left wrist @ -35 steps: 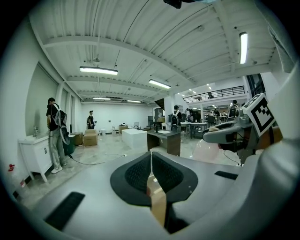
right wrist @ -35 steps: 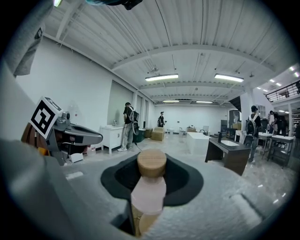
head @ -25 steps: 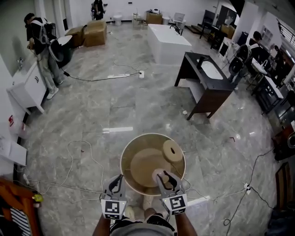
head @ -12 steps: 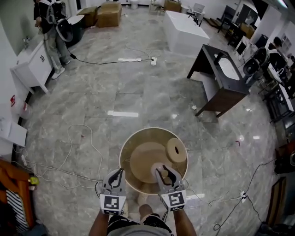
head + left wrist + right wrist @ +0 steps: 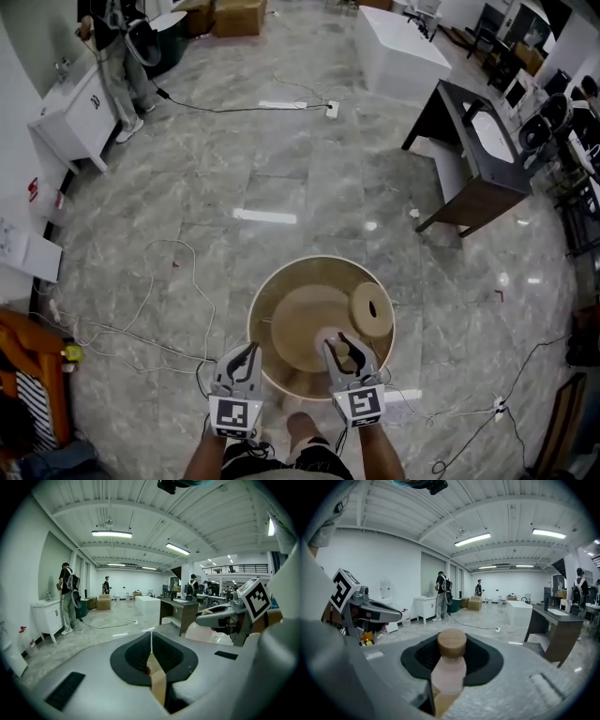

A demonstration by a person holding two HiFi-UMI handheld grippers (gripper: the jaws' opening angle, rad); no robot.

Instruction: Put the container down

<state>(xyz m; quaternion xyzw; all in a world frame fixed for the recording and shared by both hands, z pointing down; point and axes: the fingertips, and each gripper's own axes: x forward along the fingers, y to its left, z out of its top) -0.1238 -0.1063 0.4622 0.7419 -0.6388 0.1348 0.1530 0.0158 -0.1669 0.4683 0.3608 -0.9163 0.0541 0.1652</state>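
1. Tan container (image 5: pixel 265 309) hung over marble floor (image 5: pixel 281 178), well apart from dark table (image 5: pixel 473 155), on the person's side of it.
2. L gripper (image 5: pixel 246 354): jaws pinched container's thin rim, on the side away from dark table. R gripper (image 5: pixel 339 349): jaws clamped on pink piece (image 5: pixel 449 672) w/ wooden cap (image 5: pixel 451 643), same rim.
3. Change vs. 1 sec. earlier: both grips unaltered; container looked slightly larger in head view and dark table sat further from it.
4. Judged: lowering under way, set-down not done, no release yet.

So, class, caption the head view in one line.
Left gripper and right gripper hold a beige container above marble floor.
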